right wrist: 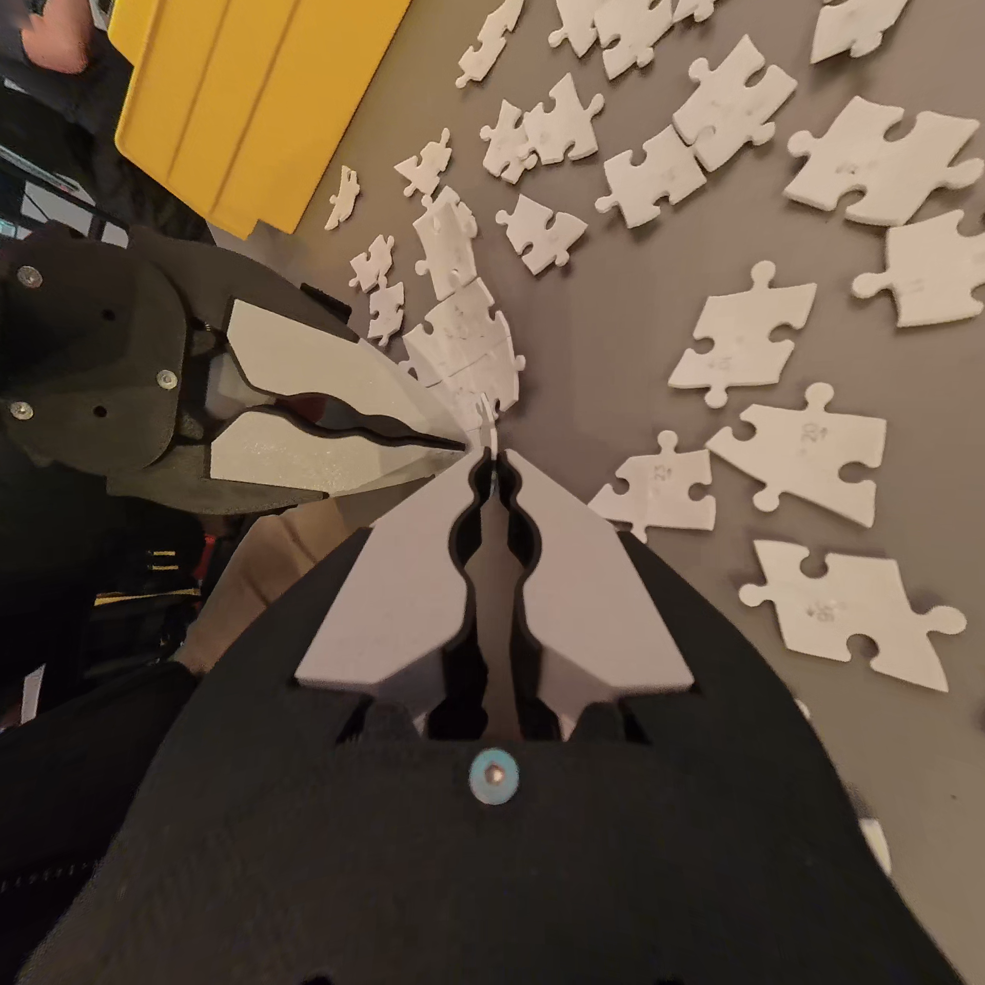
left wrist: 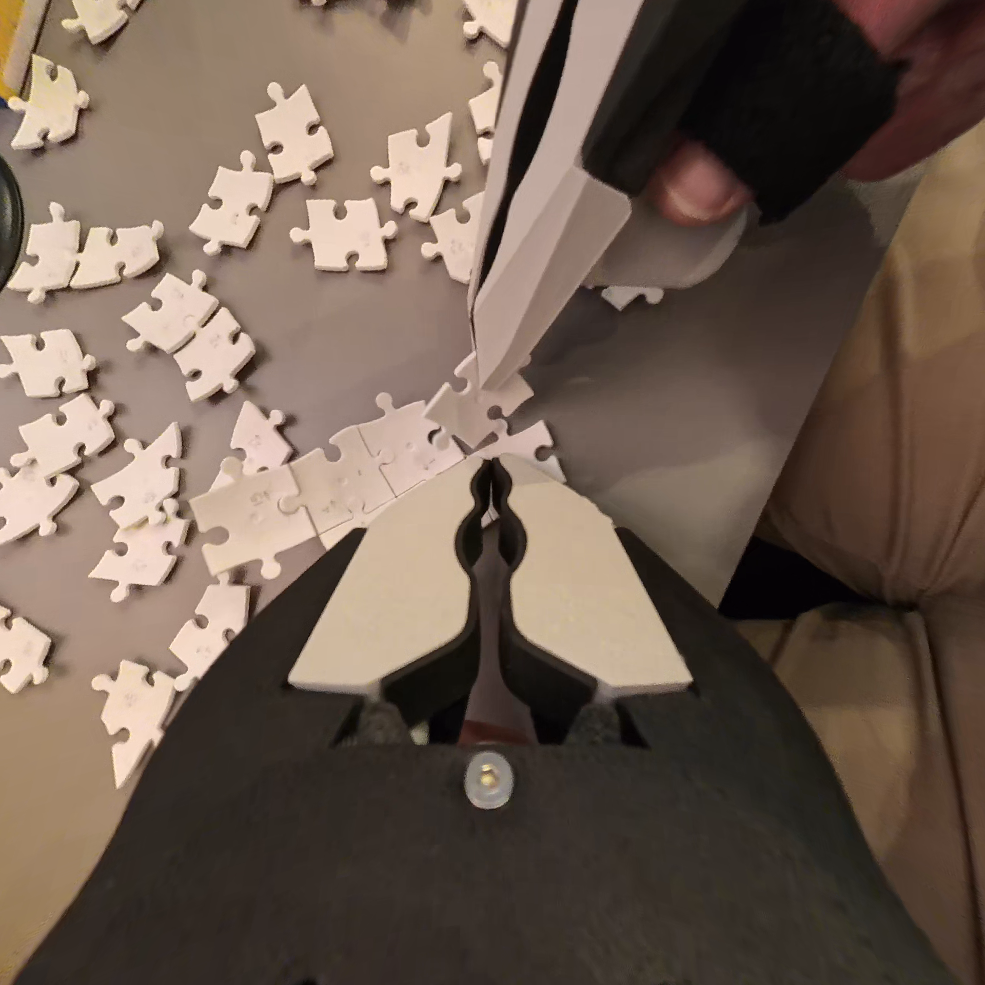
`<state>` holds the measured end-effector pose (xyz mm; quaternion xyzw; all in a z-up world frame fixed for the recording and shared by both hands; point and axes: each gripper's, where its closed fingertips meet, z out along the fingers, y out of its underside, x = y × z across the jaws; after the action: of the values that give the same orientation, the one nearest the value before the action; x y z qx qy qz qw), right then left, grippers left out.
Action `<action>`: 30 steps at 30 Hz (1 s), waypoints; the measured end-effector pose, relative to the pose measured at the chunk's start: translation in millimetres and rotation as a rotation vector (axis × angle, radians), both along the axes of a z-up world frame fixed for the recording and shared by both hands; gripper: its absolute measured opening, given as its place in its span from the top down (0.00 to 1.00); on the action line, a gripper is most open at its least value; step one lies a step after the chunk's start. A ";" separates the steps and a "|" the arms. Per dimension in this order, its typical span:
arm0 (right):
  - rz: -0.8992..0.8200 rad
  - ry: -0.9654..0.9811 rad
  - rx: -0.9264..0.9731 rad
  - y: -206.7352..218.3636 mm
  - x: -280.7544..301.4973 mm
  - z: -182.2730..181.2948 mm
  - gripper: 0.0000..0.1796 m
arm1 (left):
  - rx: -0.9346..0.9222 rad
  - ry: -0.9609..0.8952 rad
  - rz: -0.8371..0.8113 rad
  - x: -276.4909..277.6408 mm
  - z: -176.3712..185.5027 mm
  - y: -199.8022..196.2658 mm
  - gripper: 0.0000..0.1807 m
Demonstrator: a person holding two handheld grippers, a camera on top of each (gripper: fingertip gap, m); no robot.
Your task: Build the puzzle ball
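1. The joined strip (left wrist: 341, 485) of white puzzle pieces is the start of the puzzle ball. In the left wrist view it runs from about 9 o'clock in toward the tip of the left claw (left wrist: 493, 469), curving along its length, with its near end right at the claw tip.
2. The left claw's jaws are pressed together at the tip. They seem to pinch the end piece of the strip, though the contact itself is hidden behind the fingers.
3. The loose piece (left wrist: 471, 408) sits just past the strip's end, at 12 o'clock from the left claw and touching the strip. It is tilted, not yet seated flat in the strip's edge.
4. The right claw (left wrist: 487, 381) comes down from 1 o'clock and is clamped thin on that loose piece. In its own view the piece shows edge-on between its closed tips.
5. Judged from this, the coming move is a short press of the piece toward the strip, with the left claw bracing.
6. Spare pieces (right wrist: 741, 336) lie scattered on the grey bench (right wrist: 613, 330); a yellow box (right wrist: 240, 101) stands at 11 o'clock.
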<state>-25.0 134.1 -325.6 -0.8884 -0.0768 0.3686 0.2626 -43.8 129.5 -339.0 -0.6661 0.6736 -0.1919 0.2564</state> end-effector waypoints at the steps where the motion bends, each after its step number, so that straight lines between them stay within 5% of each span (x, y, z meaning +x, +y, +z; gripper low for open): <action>1: -0.012 0.002 -0.006 0.6 -0.2 -1.1 1.00 | -0.005 -0.003 0.007 0.2 -0.1 0.2 1.00; 20: -0.103 -0.180 0.088 0.4 9.2 -4.3 0.91 | -0.024 -0.028 0.050 2.2 -0.8 1.0 1.00; 23: -0.035 -0.216 0.197 5.4 3.6 10.8 1.00 | -0.026 -0.028 0.050 2.2 -0.8 1.0 1.00; 30: 0.139 -0.313 0.174 8.2 -16.3 -7.2 1.00 | -0.023 -0.022 0.051 2.1 -0.8 0.9 1.00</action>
<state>-41.4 142.4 -332.8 -0.9014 -0.2094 0.2350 0.2973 -41.7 130.4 -339.8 -0.6837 0.6513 -0.2005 0.2611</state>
